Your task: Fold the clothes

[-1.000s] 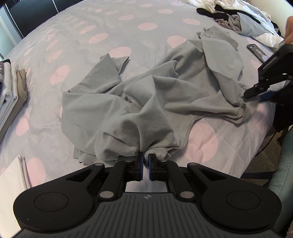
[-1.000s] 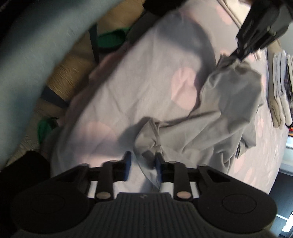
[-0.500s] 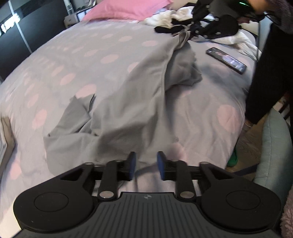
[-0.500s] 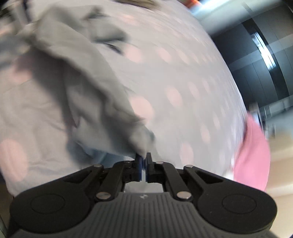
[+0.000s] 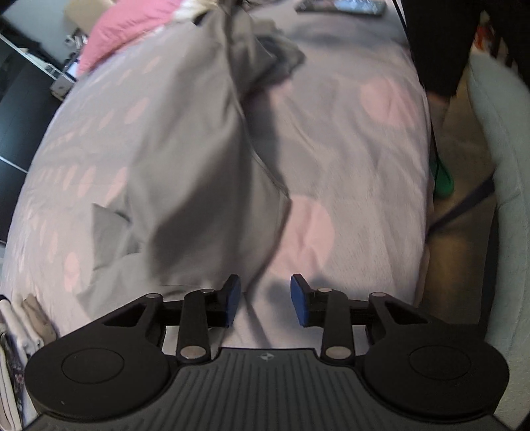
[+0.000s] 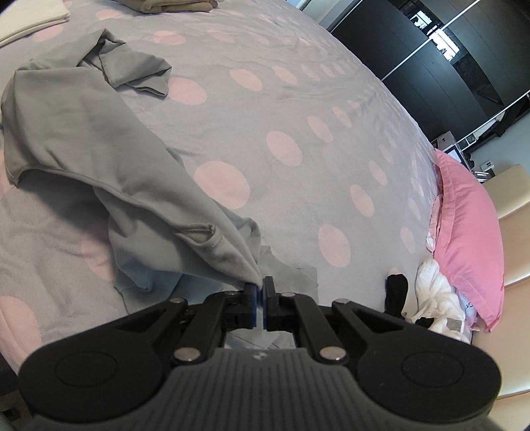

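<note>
A grey garment (image 5: 185, 172) lies stretched along the bed, from near my left gripper up to the far end. My left gripper (image 5: 265, 300) is open and empty, its blue pads (image 5: 232, 298) just above the garment's near edge. My right gripper (image 6: 260, 303) is shut on an edge of the grey garment (image 6: 99, 139) and holds it raised, so the cloth drapes away to the left over the bed. The right gripper itself does not show in the left wrist view.
The bed has a grey cover with pink dots (image 6: 298, 132). A pink pillow (image 6: 463, 232) and white and black clothes (image 6: 427, 298) lie at the head. Folded clothes (image 5: 20, 325) sit at the left. A phone (image 5: 344, 5) lies far right. A person (image 5: 440, 39) and a chair (image 5: 503, 165) stand beside the bed.
My left gripper let go of the garment and opened wide. My right gripper shut on the garment's edge and carried it toward the head of the bed, stretching the cloth out.
</note>
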Tool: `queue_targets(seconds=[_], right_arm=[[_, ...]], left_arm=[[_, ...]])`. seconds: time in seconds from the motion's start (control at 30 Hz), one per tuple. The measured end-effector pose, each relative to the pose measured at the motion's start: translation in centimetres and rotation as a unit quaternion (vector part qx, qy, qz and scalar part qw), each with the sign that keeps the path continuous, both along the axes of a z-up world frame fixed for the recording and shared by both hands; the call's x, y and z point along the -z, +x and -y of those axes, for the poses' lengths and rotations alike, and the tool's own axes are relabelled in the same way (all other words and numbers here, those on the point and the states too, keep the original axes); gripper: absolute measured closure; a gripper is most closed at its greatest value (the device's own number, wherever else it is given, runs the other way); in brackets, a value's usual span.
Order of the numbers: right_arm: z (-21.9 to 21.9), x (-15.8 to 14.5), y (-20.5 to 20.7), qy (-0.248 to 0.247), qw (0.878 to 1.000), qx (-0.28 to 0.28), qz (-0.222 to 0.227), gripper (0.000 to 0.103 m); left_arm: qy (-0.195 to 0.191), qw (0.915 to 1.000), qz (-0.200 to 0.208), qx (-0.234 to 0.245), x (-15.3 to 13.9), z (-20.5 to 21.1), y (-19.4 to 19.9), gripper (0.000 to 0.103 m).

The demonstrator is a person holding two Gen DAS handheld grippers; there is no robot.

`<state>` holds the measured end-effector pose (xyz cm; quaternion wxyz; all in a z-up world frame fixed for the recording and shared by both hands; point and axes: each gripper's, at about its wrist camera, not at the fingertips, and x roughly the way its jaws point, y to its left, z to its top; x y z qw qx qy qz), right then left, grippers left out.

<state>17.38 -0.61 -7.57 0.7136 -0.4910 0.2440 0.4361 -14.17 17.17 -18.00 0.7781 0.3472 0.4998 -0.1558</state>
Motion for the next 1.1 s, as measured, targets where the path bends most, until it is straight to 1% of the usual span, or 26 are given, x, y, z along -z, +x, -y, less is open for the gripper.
queue_targets(seconds=[0.03, 0.1, 0.2, 0.3, 0.37, 0.47, 0.6, 0.63, 0.7, 0.73, 0.77, 0.83, 0.93, 0.97, 1.0, 1.03, 1.1], right_arm=[[0.0, 0.1, 0.0, 0.001, 1.0, 0.0, 0.0, 0.099], [-0.1, 0.2, 0.0, 0.001, 1.0, -0.001, -0.002, 0.099], [0.0, 0.5, 0.1, 0.001, 1.0, -0.002, -0.004, 0.099], [0.0, 0.6, 0.3, 0.0, 1.0, -0.001, -0.006, 0.099], [-0.1, 0.5, 0.5, 0.001, 1.0, -0.001, -0.008, 0.099], [-0.2, 0.6, 0.7, 0.0, 1.0, 0.0, -0.01, 0.099], [-0.3, 0.6, 0.7, 0.0, 1.0, 0.001, -0.011, 0.099], [-0.3, 0.6, 0.8, 0.0, 1.0, 0.001, -0.011, 0.099], [-0.3, 0.6, 0.9, 0.0, 1.0, 0.002, -0.011, 0.099], [-0.2, 0.5, 0.9, 0.0, 1.0, 0.002, -0.01, 0.099], [-0.2, 0.5, 0.9, 0.0, 1.0, 0.001, -0.009, 0.099], [-0.1, 0.1, 0.8, 0.007, 1.0, 0.002, -0.007, 0.099], [0.1, -1.2, 0.4, 0.034, 0.999, 0.006, 0.001, 0.099], [0.2, -1.8, 0.3, 0.049, 0.999, 0.008, 0.002, 0.099], [0.3, -2.5, 0.2, 0.064, 0.998, 0.009, 0.003, 0.099], [0.3, -3.4, 0.1, 0.082, 0.997, 0.012, 0.003, 0.099], [0.4, -5.4, -0.1, 0.124, 0.992, 0.021, 0.002, 0.1]], left_arm=[[0.001, 1.0, -0.003, -0.005, 0.5, 0.0, 0.3, 0.071], [-0.009, 0.9995, -0.008, -0.029, 1.1, -0.4, 1.4, 0.071], [-0.041, 0.9963, -0.006, -0.075, 1.8, -1.3, 3.0, 0.071], [-0.078, 0.9903, -0.002, -0.115, 2.2, -2.0, 4.3, 0.071], [-0.093, 0.988, 0.003, -0.123, 2.4, -2.1, 4.5, 0.071], [-0.082, 0.9901, 0.012, -0.113, 2.9, -1.4, 4.4, 0.071], [-0.083, 0.9888, 0.02, -0.122, 3.3, -1.3, 4.6, 0.071], [-0.086, 0.9884, 0.02, -0.124, 3.2, -1.4, 4.6, 0.073], [-0.096, 0.9859, 0.022, -0.135, 2.6, -2.0, 4.8, 0.082], [-0.103, 0.9831, 0.023, -0.149, 2.2, -2.3, 4.9, 0.092], [-0.112, 0.9796, 0.026, -0.165, 1.7, -2.7, 5.0, 0.098], [-0.134, 0.9708, 0.034, -0.196, 0.3, -3.5, 5.1, 0.1], [-0.161, 0.9531, 0.074, -0.245, -3.6, -5.6, 4.7, 0.102], [-0.172, 0.9448, 0.093, -0.263, -5.2, -6.5, 4.6, 0.102], [-0.184, 0.9339, 0.118, -0.283, -7.2, -7.7, 4.4, 0.102], [-0.195, 0.9219, 0.142, -0.303, -9.2, -8.8, 4.2, 0.102], [-0.218, 0.8944, 0.191, -0.341, -13.2, -11.1, 3.9, 0.102]])
